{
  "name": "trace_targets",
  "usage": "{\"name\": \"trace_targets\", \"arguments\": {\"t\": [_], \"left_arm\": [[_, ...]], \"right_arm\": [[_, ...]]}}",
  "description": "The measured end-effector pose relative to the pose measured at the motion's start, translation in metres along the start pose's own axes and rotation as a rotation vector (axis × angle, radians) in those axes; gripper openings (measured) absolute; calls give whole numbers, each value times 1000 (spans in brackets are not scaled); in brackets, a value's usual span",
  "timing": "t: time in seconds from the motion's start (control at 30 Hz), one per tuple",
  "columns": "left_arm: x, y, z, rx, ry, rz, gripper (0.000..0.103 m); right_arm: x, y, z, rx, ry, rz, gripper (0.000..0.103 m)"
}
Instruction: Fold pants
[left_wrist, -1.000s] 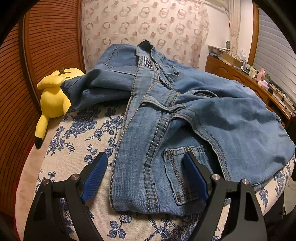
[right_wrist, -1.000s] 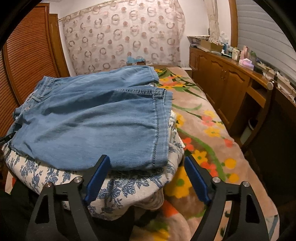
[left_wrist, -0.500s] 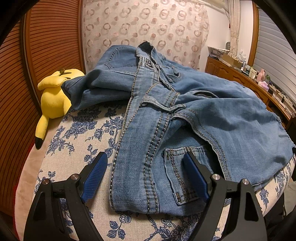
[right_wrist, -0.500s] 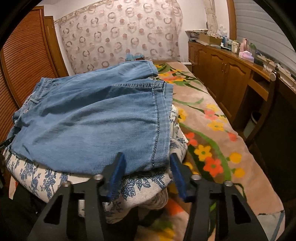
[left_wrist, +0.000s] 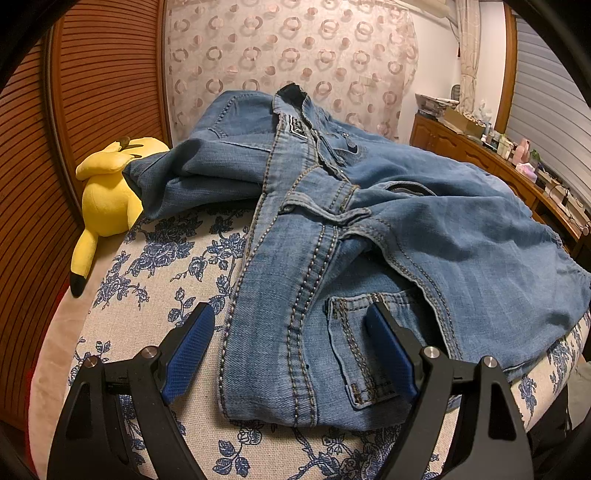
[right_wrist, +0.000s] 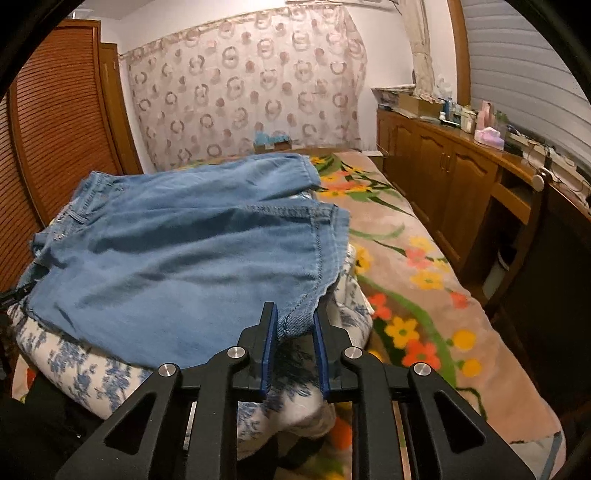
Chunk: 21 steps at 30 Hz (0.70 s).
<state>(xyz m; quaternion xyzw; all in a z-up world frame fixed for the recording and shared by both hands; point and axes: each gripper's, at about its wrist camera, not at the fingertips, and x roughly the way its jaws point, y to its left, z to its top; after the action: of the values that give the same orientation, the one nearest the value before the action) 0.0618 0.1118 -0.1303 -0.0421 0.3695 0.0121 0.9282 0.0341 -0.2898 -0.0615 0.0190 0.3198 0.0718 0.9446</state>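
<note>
Blue jeans (left_wrist: 369, 229) lie spread over a folded quilt with blue flowers (left_wrist: 155, 280). The waistband end and a back pocket are nearest in the left wrist view. My left gripper (left_wrist: 288, 312) is open, its fingers straddling that waistband end, one over the quilt and one over the pocket. In the right wrist view the leg end of the jeans (right_wrist: 184, 258) faces me. My right gripper (right_wrist: 294, 310) is closing, and its blue pads pinch the bunched hem corner.
A yellow plush toy (left_wrist: 107, 199) lies at the left by the slatted wooden doors (left_wrist: 55, 147). The quilt (right_wrist: 74, 365) rests on a bed with a flowered blanket (right_wrist: 417, 280). Wooden cabinets (right_wrist: 443, 173) with clutter on top run along the right.
The right gripper's jaws have narrowed from wide apart to a pinch on the hem corner, which has bunched up. The left gripper and the waistband end have not moved.
</note>
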Motion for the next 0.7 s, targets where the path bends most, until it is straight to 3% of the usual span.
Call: {"name": "trace_targets", "arguments": {"t": [0.13, 0.3, 0.57, 0.7], "left_arm": [[-4, 4, 1, -23, 30, 3, 85], [-26, 11, -2, -34, -10, 10, 84], [-37, 19, -13, -51, -8, 2, 60], [-33, 20, -19, -55, 4, -11, 58]], "right_arm": [[-1, 0, -2, -8, -13, 15, 19], [6, -1, -3, -31, -8, 6, 19], [6, -1, -4, -39, -5, 6, 19], [7, 2, -2, -41, -2, 8, 19]]}}
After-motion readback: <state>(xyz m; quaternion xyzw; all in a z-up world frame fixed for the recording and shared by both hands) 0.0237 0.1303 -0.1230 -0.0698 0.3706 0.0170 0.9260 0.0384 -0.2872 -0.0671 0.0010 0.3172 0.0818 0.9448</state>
